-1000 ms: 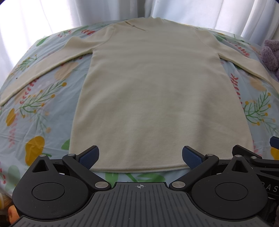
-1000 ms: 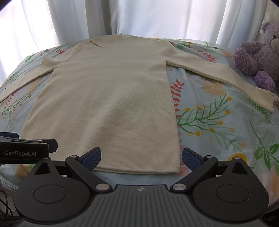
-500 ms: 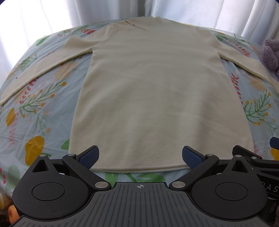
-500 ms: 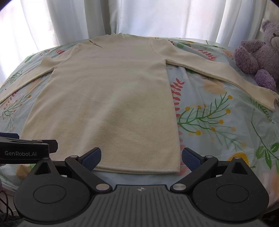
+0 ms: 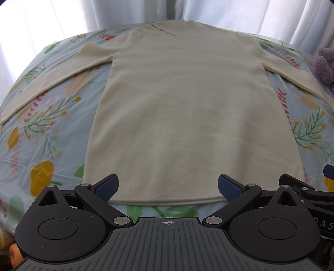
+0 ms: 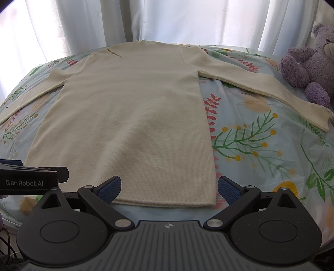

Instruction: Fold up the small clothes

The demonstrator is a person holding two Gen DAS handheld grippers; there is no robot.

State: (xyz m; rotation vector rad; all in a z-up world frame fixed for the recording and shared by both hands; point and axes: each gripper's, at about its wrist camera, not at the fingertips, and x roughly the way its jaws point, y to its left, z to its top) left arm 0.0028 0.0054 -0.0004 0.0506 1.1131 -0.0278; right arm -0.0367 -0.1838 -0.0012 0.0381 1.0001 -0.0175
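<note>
The left claw (image 5: pixel 168 186) hovers with its 2 blue-padded fingers (image 5: pixel 106 187) spread wide, holding nothing, and the cream sweater (image 5: pixel 183 116) lies flat straight ahead of it on the bed (image 5: pixel 48 146), which is covered by a pale blue sheet printed with flowers and leaves. The sweater's bottom hem (image 5: pixel 165 201) runs across just in front of the fingertips, a little past them, with the left pad over the hem's left corner area and the right pad nearer the hem's right part; whether the pads touch the cloth cannot be told. The neck points away from the claw, toward the white curtains (image 5: pixel 229 18), and 1 sleeve stretches out to each side. The right claw (image 6: pixel 169 187) is likewise wide open and empty, and from it the same sweater (image 6: pixel 133 116) sits ahead and slightly to the left, its right bottom corner (image 6: pixel 210 203) falling just inside the right finger (image 6: pixel 228 189). The right sleeve (image 6: pixel 261 87) runs out ahead and to the right, its cuff ending close to a purple teddy bear (image 6: pixel 309 66) that sits at the bed's far right edge. The body of the left tool, marked GenRobot.AI (image 6: pixel 29 180), shows just to the left of the right claw, near the hem's left corner.
</note>
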